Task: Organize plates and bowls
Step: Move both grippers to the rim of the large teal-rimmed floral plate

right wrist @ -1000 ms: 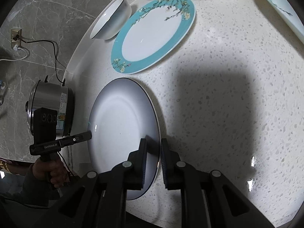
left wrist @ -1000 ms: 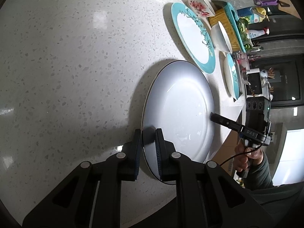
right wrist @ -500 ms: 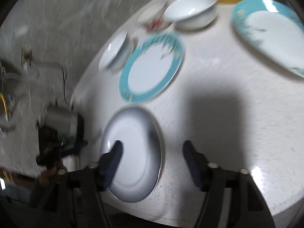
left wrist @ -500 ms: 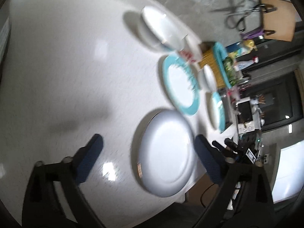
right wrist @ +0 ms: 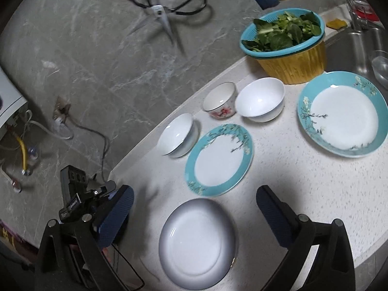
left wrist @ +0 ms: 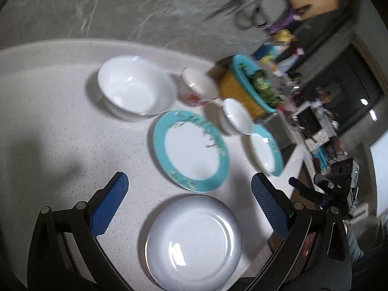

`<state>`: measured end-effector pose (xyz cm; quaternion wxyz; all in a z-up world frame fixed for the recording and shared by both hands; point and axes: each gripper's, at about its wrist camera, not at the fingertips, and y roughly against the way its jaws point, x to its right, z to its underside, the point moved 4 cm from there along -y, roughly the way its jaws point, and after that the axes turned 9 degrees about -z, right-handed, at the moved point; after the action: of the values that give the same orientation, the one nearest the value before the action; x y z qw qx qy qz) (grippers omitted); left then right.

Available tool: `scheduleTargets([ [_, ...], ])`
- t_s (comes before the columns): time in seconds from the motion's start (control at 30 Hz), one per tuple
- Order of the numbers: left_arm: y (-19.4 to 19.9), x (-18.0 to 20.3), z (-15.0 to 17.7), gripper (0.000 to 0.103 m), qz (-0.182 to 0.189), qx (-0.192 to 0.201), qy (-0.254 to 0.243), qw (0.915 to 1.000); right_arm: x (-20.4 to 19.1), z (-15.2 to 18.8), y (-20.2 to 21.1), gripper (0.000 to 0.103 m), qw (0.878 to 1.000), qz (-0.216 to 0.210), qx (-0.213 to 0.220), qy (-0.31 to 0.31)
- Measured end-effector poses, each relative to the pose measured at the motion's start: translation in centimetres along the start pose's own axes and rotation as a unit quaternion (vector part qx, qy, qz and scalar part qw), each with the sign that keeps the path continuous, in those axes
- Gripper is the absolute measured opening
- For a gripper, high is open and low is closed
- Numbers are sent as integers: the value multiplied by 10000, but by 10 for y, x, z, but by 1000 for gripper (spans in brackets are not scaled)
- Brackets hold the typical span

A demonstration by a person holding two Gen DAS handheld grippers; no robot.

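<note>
Countertop (right wrist: 303, 181): white plate (left wrist: 194, 242) apparently below both spread grippers.

White plate (right wrist: 197, 243) lies flat — right hand-held gripper (right wrist: 194, 214) apparently spread wide.

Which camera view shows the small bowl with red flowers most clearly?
The right wrist view: the flowered bowl is sharp there, rim and red pattern visible, between two white bowls. In the left wrist view it is motion-blurred, so only red smears show.
</note>
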<state>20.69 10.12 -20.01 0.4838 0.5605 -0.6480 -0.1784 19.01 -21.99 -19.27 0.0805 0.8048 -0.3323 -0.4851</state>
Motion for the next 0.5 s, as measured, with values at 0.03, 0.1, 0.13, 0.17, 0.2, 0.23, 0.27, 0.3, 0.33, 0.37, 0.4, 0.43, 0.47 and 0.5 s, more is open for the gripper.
scheduleTargets([
  [0.03,-9,-3,-4,103,-57,-105,129,9998,6,-4,-3,103,10000,39,-25,-32],
  [0.1,-28,-4,-10,103,-113,-266,110,9995,21,-14,-19,103,9996,-5,-201,-180],
  [0.13,-39,-5,-11,103,-230,-388,6,9990,28,-18,-29,103,9989,-109,-363,-271],
  [0.17,-48,-5,-12,103,-317,-531,-102,9980,32,-21,-37,103,9983,-140,-472,-320],
  [0.2,-64,-2,-15,103,-394,-761,-247,9960,38,-23,-45,103,9976,-134,-569,-365],
  [0.23,-72,-2,-15,103,-426,-872,-310,9948,45,-26,-53,103,9966,-128,-685,-435],
  [0.27,-83,-1,-17,103,-427,-954,-350,9939,55,-30,-65,103,9947,-133,-844,-568],
  [0.3,-91,-3,-17,102,-405,-1023,-343,9933,62,-32,-72,102,9935,-138,-918,-655],
  [0.33,-101,-5,-19,102,-366,-1132,-296,9925,68,-34,-77,102,9927,-144,-958,-715],
  [0.37,-113,-7,-21,102,-299,-1270,-215,9912,77,-37,-85,101,9916,-125,-1040,-757],
  [0.4,-120,-7,-23,102,-235,-1330,-175,9907,82,-38,-91,101,9907,-74,-1117,-773],
  [0.43,-129,-8,-26,102,-179,-1362,-151,9904,87,-39,-95,100,9896,-23,-1196,-796],
  [0.47,-136,-9,-27,102,-164,-1393,-167,9900,94,-39,-101,95,9874,32,-1365,-797],
  [0.5,-143,-10,-29,102,-209,-1441,-199,9891,101,-40,-105,89,9861,46,-1418,-865],
])
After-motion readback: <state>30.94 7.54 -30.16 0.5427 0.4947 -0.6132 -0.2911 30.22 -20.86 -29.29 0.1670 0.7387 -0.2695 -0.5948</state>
